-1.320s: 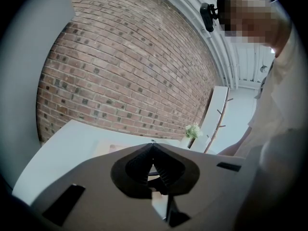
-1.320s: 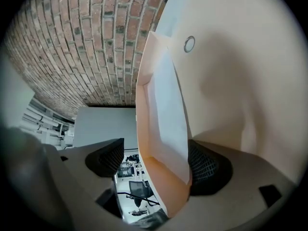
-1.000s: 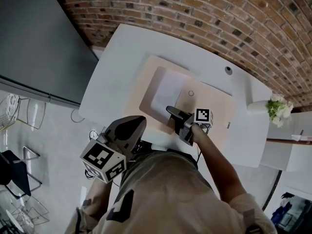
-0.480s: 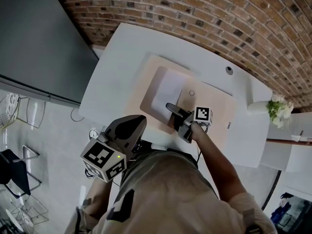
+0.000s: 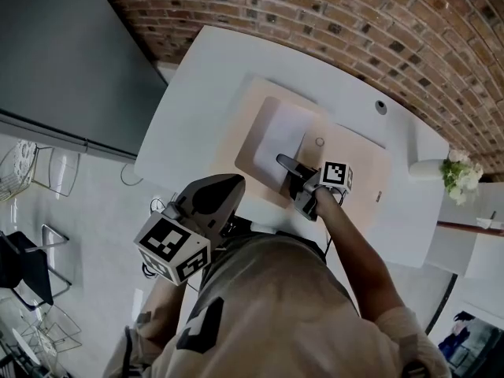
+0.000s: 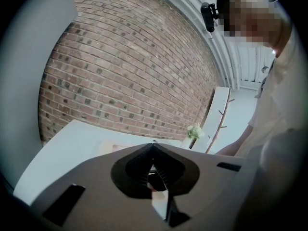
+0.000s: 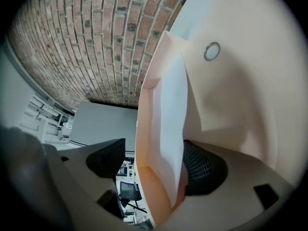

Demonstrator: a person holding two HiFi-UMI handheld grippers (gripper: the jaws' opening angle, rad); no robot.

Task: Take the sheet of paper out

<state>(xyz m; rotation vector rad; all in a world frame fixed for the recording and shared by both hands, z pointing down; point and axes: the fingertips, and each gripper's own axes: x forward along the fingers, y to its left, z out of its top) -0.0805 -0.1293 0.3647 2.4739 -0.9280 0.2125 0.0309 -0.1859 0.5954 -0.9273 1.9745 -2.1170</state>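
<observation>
A beige envelope [image 5: 346, 160] lies open on the white table [image 5: 197, 93], with a white sheet of paper [image 5: 282, 138] showing in its left part. My right gripper [image 5: 290, 168] sits at the envelope's near edge. In the right gripper view the envelope flap [image 7: 231, 95] and the sheet [image 7: 171, 114] pass between the jaws of the right gripper [image 7: 154, 162]. The jaws stand apart there, the sheet lies against the right pad, and the left pad is clear of it. My left gripper [image 5: 209, 203] hangs near the person's body, off the table, shut and empty.
A round snap [image 5: 319, 142] sits on the envelope. A cable grommet [image 5: 381, 107] is set in the table's far side. A vase of white flowers [image 5: 457, 170] stands to the right. A brick wall runs behind, and chairs [image 5: 24, 274] stand on the floor at left.
The right gripper has edged slightly further in over the envelope's near edge. The head view has shifted a little. The left gripper has stayed where it was.
</observation>
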